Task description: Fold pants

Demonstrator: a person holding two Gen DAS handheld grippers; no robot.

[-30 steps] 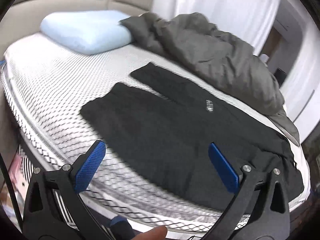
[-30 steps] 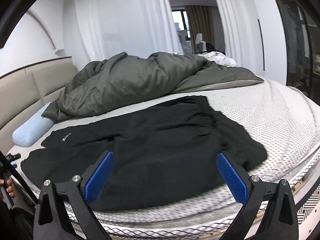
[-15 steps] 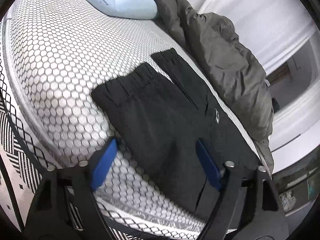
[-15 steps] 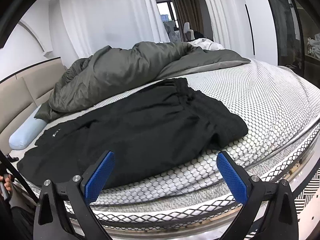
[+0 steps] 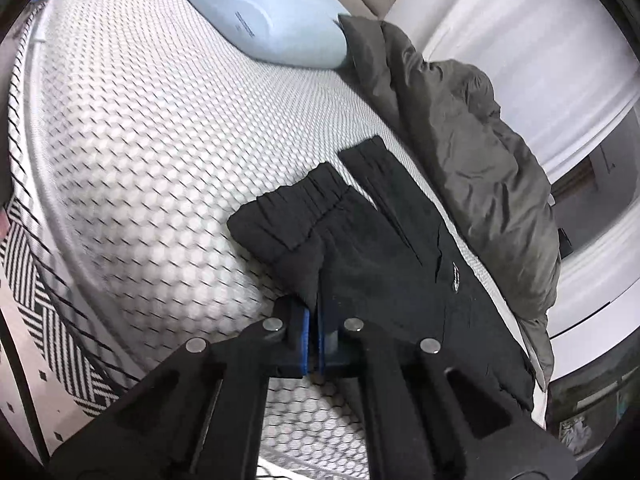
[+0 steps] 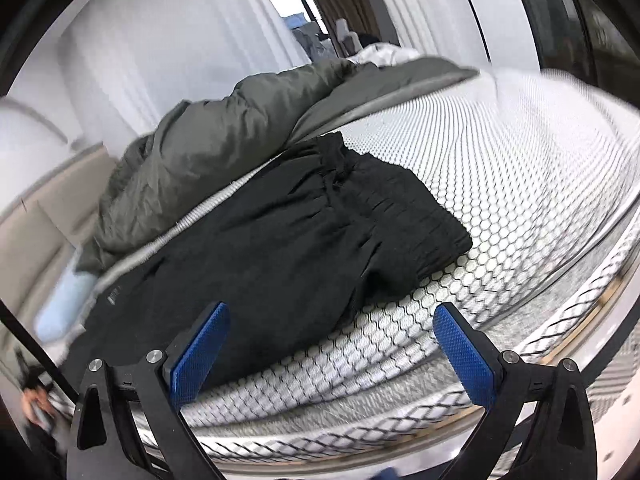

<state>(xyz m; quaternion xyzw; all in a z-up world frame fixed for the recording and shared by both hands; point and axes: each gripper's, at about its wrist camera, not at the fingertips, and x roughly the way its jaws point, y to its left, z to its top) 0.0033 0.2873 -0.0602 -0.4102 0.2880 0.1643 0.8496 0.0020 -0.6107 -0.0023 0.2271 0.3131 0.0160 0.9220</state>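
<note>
Black pants (image 5: 384, 248) lie spread on the honeycomb-patterned mattress (image 5: 140, 128), their two leg cuffs pointing toward the pillow. My left gripper (image 5: 314, 330) has its blue pads pressed together on the near edge of the closer leg, just behind its elastic cuff (image 5: 292, 212). In the right wrist view the pants (image 6: 280, 248) show their gathered waistband (image 6: 404, 208) at the right end. My right gripper (image 6: 332, 356) is open in front of the bed's edge, below the waist end. Its left finger overlaps the fabric's near edge, and nothing is gripped.
A rumpled grey duvet (image 5: 472, 132) lies along the far side of the pants, and a light blue pillow (image 5: 272, 12) sits near the headboard. A black-and-white patterned rug (image 5: 44, 312) covers the floor beside the bed. A person's hand (image 6: 36, 404) shows at lower left.
The left gripper came down to the leg end of the pants and closed from wide open onto the fabric. The right gripper sank toward the bed edge, rolled, and stayed open.
</note>
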